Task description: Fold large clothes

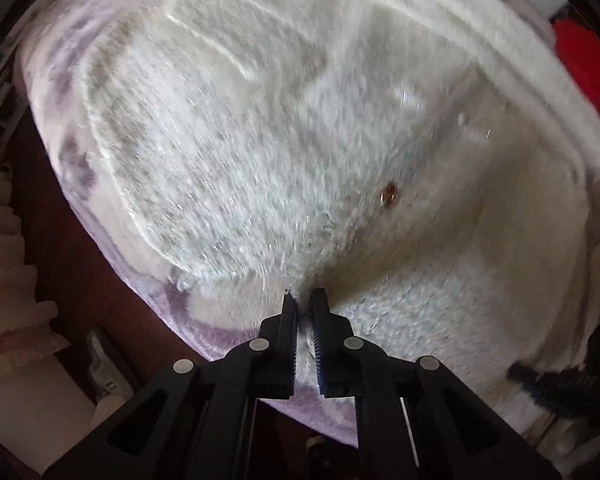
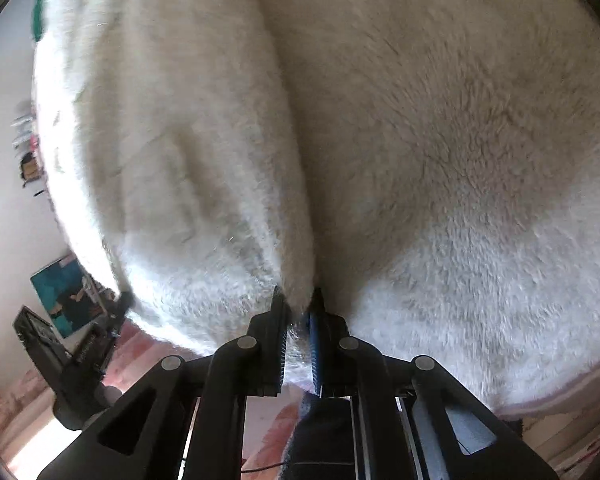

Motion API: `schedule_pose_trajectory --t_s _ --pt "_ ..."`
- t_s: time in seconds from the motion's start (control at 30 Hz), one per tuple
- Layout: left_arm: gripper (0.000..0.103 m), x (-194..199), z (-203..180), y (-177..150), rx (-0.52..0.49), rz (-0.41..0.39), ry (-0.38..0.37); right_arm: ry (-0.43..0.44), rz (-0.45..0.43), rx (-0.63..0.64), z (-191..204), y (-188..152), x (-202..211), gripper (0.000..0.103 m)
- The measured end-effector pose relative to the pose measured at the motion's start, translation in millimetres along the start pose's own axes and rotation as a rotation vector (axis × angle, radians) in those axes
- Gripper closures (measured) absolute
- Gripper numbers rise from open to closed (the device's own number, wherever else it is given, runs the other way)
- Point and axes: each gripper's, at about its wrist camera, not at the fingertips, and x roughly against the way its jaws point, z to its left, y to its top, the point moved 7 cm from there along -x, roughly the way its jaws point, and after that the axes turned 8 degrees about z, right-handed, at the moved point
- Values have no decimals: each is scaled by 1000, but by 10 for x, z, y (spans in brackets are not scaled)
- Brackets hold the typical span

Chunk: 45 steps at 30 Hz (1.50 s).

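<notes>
Both grippers, left [image 1: 303,294] and right [image 2: 298,294], are clamped on pinched edges of the fluffy white garment [image 1: 280,140], which spreads away ahead of each over the lilac bedcover [image 1: 220,340].

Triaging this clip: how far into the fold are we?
Early. Done: both grips look made. The left tool is shut on the edge of the white fleece garment, and the right tool is pinching a ridge of the same fleece. In hand: the garment lies spread over the purple blanket, a brown button showing. Left: no finished fold is visible, so the folding itself remains.
</notes>
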Motion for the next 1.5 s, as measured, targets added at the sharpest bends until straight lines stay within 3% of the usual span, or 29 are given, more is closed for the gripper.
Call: schedule_pose_trajectory --t_s 0.07,0.13,0.17,0.2,0.23,0.27,0.3,0.37,0.5,0.67,0.73,0.77,0.83,0.87,0.9,1.1,1.13,1.27,1.3,1.33,1.37,1.5 --pt "93 59 15 -55 -20 26 37 33 36 -28 -6 24 16 82" --pt "93 160 10 -34 -34 43 129 69 58 -34 0 31 120 55" --pt "90 234 20 -31 -41 33 162 82 42 -25 0 41 221 47" --pt "77 315 41 -37 -47 21 183 81 14 -11 -9 55 336 38" --pt "65 387 32 -31 -55 12 190 81 -27 5 -27 79 489 37" --pt "29 445 1 -28 -68 11 194 81 -52 16 -41 103 598 37" --pt "11 499 -56 -41 -86 7 198 72 -71 25 -62 130 696 36" --pt "11 568 -302 -43 -144 -4 174 32 -113 43 -158 214 915 36" --pt "11 428 -1340 -274 -383 35 66 -2 -180 40 -420 405 1280 36" --pt "11 0 -2316 -603 -552 86 20 49 -212 -3 -620 665 1652 36" --pt "12 -200 -2488 -661 -560 125 -1 76 -235 -4 -577 865 1788 36" --pt "18 -294 -2548 -668 -559 129 5 91 -252 12 -545 991 1871 36" --pt "51 -350 -2540 -624 -555 90 59 114 -279 70 -449 1301 2046 36" --pt "78 -358 -2496 -580 -554 71 100 119 -285 93 -398 1436 2098 36" --pt "90 -315 -2480 -533 -545 55 69 135 -290 118 -304 1582 2138 36" --pt "95 71 -2282 -525 -540 -19 37 319 -271 223 240 2548 2370 36" --pt "95 186 -2092 -605 -545 -22 36 345 -263 244 361 2719 2356 36" --pt "95 456 -1951 -566 -535 -33 29 406 -190 273 669 3121 2155 36" --pt "95 523 -1911 -550 -528 -37 29 410 -192 278 744 3166 2121 41" --pt "95 585 -1966 -553 -524 -41 30 422 -199 279 843 3189 2081 70" --pt "95 684 -2074 -525 -519 -41 27 428 -188 272 854 3204 2077 80" --pt "95 957 -2103 -447 -505 -58 16 420 -177 240 1067 3170 2003 89"
